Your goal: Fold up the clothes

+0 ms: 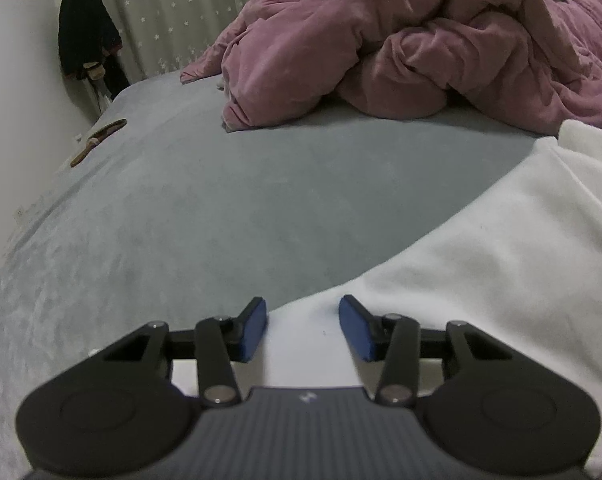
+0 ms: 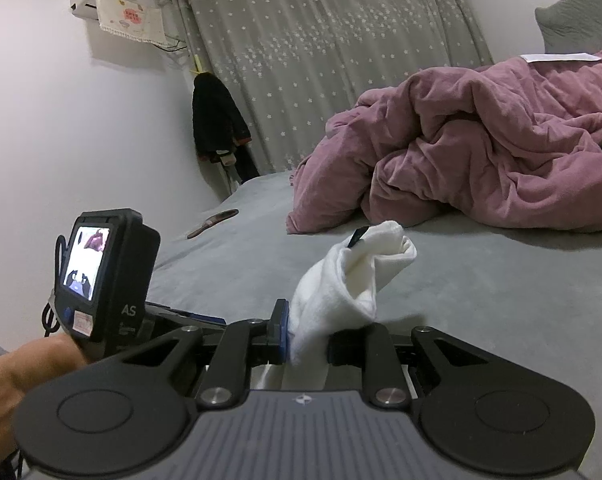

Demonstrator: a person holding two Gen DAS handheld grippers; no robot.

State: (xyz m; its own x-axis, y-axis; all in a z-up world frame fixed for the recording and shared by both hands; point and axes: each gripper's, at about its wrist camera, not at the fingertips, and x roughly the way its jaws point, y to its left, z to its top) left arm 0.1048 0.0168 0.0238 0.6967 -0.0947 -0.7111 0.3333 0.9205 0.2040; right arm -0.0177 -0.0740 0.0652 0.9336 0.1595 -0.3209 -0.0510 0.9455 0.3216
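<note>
left hand-held gripper (image 1: pixel 303 328): jaws apart | right hand-held gripper (image 2: pixel 307 334): clamped

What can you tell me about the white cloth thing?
The white garment looks soft and fleecy, plain white with a small dark tag near its top. The right gripper pinches a bunched part, which stands up in a folded peak. The rest lies spread flat on the grey bed. The left gripper sits open over its edge, not holding it.
</note>
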